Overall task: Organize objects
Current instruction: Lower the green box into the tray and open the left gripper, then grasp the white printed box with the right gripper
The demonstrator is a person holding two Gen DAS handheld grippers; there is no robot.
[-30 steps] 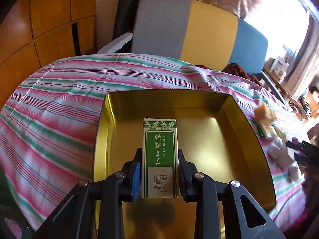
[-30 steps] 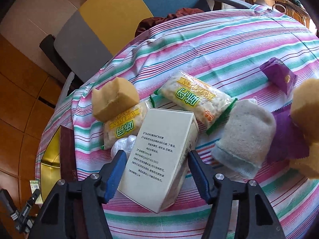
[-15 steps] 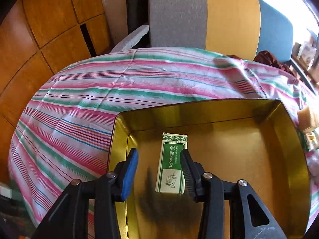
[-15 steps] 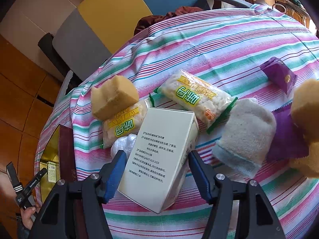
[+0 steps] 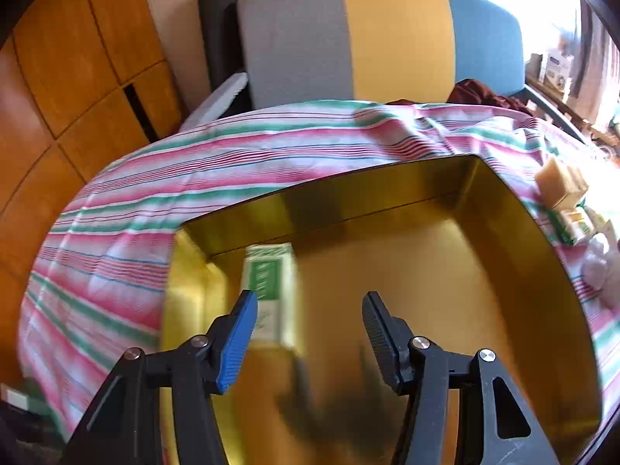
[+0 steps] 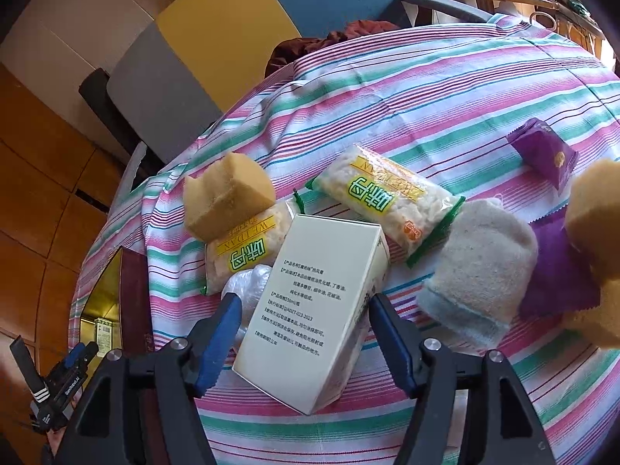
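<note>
A small green and white box (image 5: 271, 294), blurred, rests in the gold tray (image 5: 387, 209) near its far left corner. My left gripper (image 5: 309, 296) hangs over the tray with its jaws opening and nothing between them; the box is just beyond the left fingertip (image 5: 242, 317). In the right wrist view a tall white box (image 6: 317, 317) with printed text lies on the striped tablecloth (image 6: 445, 89) between the fingers of my right gripper (image 6: 305, 301). Its jaws are opening and a gap shows at the left pad (image 6: 219, 343).
Around the white box lie two yellow sponges (image 6: 226, 193), two snack packs (image 6: 387, 197), a grey mitt (image 6: 480, 263), purple packets (image 6: 544, 151) and crumpled plastic (image 6: 248, 283). The tray (image 6: 100, 298) and left gripper (image 6: 66, 372) show at the lower left. A padded chair (image 5: 387, 38) stands behind the table.
My left gripper has let go of the green box, which now rests in the tray, and the gripper has swung right with its jaws wider. The right jaws widened slightly around the white box.
</note>
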